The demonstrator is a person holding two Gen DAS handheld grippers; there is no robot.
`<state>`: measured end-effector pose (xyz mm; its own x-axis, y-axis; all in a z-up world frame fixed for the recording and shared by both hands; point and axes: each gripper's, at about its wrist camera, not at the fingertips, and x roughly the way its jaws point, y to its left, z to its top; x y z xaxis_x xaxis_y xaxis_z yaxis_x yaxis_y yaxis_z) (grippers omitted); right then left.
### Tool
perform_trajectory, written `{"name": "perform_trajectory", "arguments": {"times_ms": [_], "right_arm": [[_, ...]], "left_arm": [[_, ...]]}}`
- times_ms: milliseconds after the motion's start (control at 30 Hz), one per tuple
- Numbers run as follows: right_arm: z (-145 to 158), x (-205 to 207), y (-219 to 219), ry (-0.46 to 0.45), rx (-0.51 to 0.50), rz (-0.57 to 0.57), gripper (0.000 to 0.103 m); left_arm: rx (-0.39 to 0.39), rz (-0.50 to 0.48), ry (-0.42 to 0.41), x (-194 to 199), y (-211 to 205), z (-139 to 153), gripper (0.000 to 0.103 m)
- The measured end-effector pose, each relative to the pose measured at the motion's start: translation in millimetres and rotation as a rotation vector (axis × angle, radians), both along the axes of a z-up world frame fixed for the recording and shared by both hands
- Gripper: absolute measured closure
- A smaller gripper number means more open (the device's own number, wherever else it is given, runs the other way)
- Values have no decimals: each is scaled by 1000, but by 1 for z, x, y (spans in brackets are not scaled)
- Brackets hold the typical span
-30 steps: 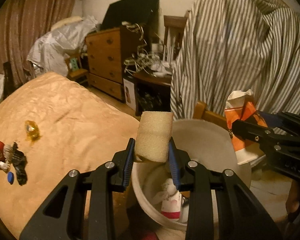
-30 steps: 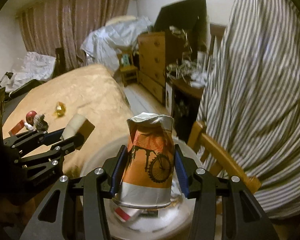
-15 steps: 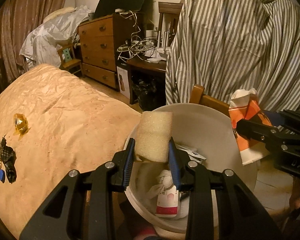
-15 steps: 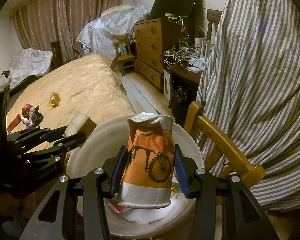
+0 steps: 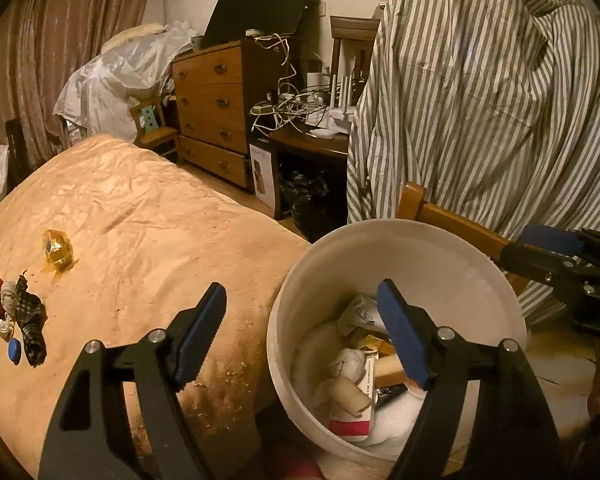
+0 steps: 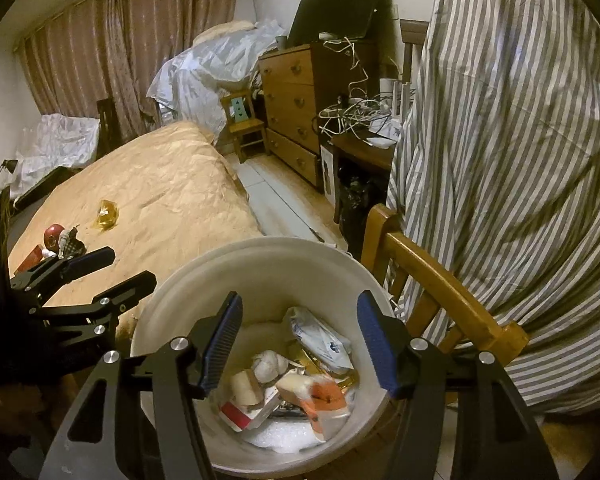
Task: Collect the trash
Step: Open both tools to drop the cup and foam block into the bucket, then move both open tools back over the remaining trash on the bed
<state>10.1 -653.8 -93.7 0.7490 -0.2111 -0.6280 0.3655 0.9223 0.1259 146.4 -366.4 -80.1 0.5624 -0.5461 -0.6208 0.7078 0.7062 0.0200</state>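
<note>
Two grippers, left gripper (image 5: 302,336) and right gripper (image 6: 300,344), agape; one bucket (image 6: 260,264).

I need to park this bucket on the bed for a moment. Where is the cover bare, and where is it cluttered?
The bedspread is bare from the yellow wrapper to the far edge, and between the wrapper and the white bucket. It is crowded at the near left, around the red ball and checked scrap.

A tan-covered bed (image 5: 148,248) carries a yellow wrapper (image 5: 57,251) and, seemingly, small toys (image 5: 14,316).
</note>
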Motion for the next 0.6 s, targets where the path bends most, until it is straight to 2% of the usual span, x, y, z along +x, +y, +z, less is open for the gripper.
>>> {"name": "perform_trajectory", "arguments": {"times_ms": [300, 600], "right_arm": [[0, 1, 9, -10, -6, 17, 40], [10, 16, 46, -38, -19, 75, 33]], "left_arm": [[-7, 4, -5, -1, 12, 6, 29], [-17, 52, 1, 11, 45, 8, 29]]}}
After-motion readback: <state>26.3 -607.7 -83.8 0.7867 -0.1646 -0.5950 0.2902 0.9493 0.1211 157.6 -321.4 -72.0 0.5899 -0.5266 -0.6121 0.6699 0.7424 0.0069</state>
